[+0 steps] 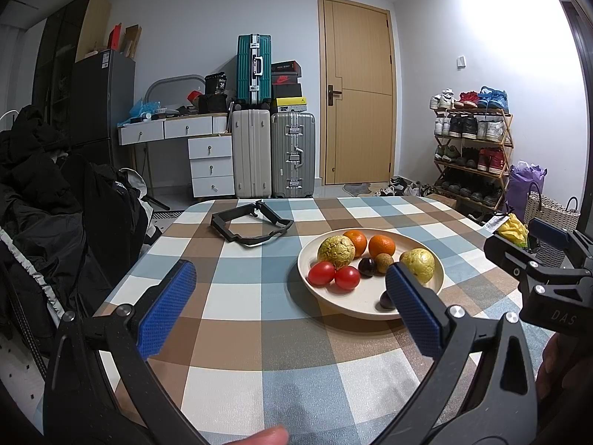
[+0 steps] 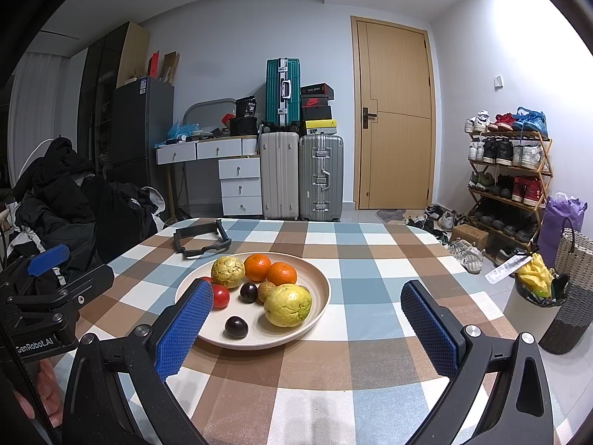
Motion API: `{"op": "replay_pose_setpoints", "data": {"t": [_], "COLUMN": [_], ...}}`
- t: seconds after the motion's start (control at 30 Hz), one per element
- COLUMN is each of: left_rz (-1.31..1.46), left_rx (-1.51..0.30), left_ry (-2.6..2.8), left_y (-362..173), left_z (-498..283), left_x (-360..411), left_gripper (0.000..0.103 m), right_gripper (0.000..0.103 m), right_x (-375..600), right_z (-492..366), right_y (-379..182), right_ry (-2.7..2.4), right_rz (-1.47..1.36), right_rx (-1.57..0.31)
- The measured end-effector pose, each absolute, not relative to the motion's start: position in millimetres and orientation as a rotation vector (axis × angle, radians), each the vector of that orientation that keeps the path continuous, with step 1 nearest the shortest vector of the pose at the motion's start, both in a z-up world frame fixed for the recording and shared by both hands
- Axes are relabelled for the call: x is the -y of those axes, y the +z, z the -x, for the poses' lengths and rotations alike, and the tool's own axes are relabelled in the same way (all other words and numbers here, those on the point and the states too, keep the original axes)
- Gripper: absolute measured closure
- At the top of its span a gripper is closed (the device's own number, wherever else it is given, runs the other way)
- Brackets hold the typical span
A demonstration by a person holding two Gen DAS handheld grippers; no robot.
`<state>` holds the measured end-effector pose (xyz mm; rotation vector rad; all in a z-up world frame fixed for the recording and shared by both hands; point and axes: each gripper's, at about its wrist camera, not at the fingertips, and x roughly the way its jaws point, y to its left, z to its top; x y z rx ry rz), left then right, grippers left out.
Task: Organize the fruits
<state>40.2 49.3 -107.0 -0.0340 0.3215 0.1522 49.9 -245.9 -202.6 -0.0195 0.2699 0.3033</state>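
Two tomatoes [image 2: 218, 294] half-hidden by right gripper [image 2: 307, 319] pad, both grippers spread — plate [image 2: 318, 296] partly covered.

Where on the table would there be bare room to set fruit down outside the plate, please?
The checked tablecloth is bare to the right of the plate, out to the table's right edge, and along the near edge in front of both grippers. Left of the plate is a smaller bare patch. It is crowded on the plate itself and behind it on the left, where the black frame lies.
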Motion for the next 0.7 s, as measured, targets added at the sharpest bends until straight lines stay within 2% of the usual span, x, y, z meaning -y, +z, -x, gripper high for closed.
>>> {"op": "replay_pose_setpoints", "data": {"t": [0.7], "left_rz": [0.034], "left_rx": [-0.321], "left_ry": [0.152], "left_y": [-108.1], "left_z": [-40.9], "left_x": [-48.6], "left_gripper": [0.001], "right_gripper": [0.000], "right_x": [246.6], "right_z": [-49.9], "right_y": [-202.3], "right_ry": [0.303], "right_rz": [0.019], "right_rx": [-0.270]}}
